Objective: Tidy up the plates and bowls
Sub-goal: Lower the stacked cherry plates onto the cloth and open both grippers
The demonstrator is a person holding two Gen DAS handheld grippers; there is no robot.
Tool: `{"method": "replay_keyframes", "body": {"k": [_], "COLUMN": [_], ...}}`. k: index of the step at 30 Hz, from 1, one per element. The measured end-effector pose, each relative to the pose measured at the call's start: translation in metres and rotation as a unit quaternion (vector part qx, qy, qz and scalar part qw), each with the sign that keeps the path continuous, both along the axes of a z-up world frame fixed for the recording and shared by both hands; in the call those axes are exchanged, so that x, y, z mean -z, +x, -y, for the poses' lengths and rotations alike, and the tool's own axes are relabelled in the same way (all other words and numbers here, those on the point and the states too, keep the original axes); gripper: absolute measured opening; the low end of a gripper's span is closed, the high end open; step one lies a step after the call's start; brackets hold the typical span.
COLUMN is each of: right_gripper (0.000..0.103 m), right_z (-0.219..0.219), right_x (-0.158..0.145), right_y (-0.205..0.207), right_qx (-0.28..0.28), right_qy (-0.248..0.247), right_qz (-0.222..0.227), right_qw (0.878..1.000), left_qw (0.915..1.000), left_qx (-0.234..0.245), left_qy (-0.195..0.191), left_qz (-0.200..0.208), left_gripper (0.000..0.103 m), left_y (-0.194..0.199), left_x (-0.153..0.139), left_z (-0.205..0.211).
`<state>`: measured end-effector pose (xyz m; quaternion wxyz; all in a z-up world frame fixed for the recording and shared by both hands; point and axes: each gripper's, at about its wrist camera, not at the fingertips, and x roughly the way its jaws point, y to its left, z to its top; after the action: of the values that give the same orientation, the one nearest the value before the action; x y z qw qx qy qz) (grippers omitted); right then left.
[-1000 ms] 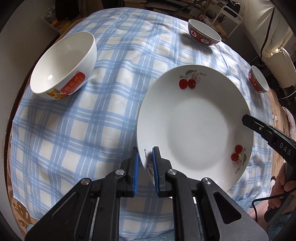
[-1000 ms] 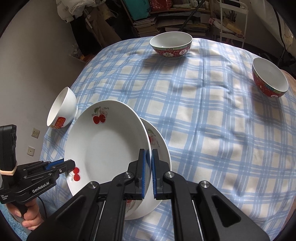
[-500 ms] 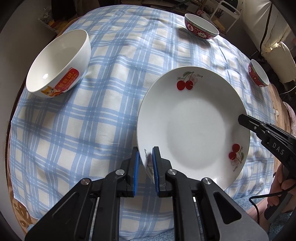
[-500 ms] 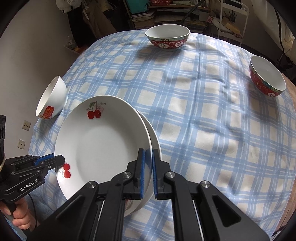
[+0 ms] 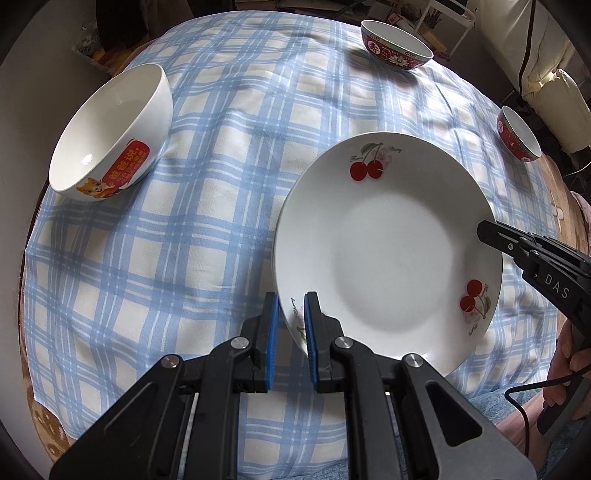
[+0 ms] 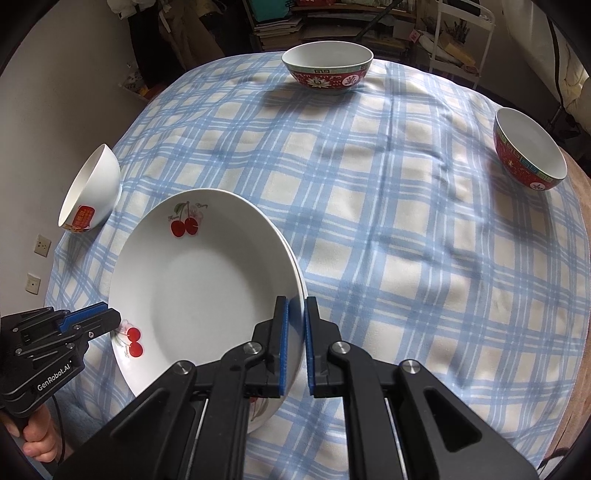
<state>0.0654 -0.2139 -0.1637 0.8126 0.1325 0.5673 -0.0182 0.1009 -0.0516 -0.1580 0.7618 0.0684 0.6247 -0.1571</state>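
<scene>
You are in a lived-in home dining room.
Your round surface wears a blue checked cloth; behind it stand stacked books, a white wire rack and wall sockets.

Right gripper straddled rims of stacked cherry plates, pads slightly parted; left gripper at opposite rim. White bowl far left, two red bowls beyond on checked cloth
</scene>
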Motion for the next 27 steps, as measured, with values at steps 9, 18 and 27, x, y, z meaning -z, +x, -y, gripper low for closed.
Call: {"method": "replay_keyframes", "body": {"k": [9, 18, 27], "right_gripper": [0.01, 0.012, 0.018], "right_z": [-0.0009, -0.0024, -0.0012], "right_x": [0.0039, 0.0055, 0.0015], "right_y": [0.0008, 0.002, 0.0015], "right_qx": [-0.004, -0.006, -0.004], "right_qy": [-0.015, -0.016, -0.012], "right_qz": [-0.01, -0.017, -0.007], "right_qw": [1.0, 1.0, 1.0], "left_qw": [1.0, 0.9998, 0.9995], "left_qx": [0.002, 0.009, 0.0], "left_qy": [0.003, 0.014, 0.02], "left_qz": [0.006, 0.008, 0.025], "left_gripper": [0.013, 0.013, 0.015], "left_y": [-0.0006, -0.0027, -0.0001], "left_x": [-0.0019, -0.0011, -0.0086], "left_z": [0.0009, 0.0022, -0.0011]}}
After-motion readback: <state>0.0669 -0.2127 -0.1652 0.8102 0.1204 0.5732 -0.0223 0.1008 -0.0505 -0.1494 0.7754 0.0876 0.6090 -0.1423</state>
